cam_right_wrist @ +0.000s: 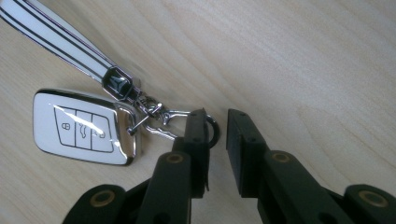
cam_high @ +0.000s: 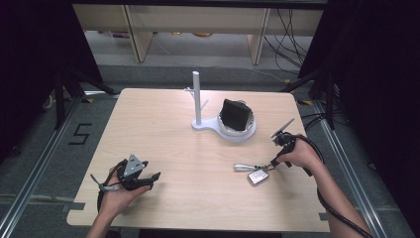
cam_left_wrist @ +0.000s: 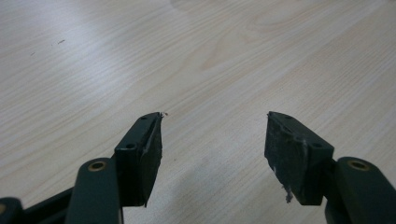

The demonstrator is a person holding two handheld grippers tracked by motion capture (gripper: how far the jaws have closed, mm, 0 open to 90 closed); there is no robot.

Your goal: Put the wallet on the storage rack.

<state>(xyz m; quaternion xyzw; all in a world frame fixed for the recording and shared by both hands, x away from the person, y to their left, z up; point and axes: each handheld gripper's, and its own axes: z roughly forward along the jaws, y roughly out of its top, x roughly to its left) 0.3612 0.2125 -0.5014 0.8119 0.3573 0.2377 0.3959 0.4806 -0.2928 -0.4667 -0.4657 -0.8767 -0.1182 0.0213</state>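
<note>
The work in hand looks like picking up the car key fob (cam_right_wrist: 81, 127) by its key ring (cam_right_wrist: 212, 133), probably to hang it on the white peg stand (cam_high: 198, 101) farther back on the table (cam_high: 163, 129).

The right gripper (cam_right_wrist: 215, 128) is down at the table just right of the fob. Its jaws stand narrowly apart: the ring lies at the tip of the left jaw and partly in the gap, and the pads do not yet press on it, so it grips nothing. To do this well, I judge the tips should straddle the ring's wire squarely and close fully before lifting, so fob and strap (cam_right_wrist: 60, 39) dangle freely below.

In the high view the fob (cam_high: 258, 177) lies flat, near the table's front right, well in front of the stand. Its long axis runs roughly from the ring end toward the front left. The strap (cam_high: 243, 167) stretches left from the clasp, away from the ring.

The left gripper (cam_left_wrist: 212, 140) rests open and empty over bare wood, far left of the fob.
</note>
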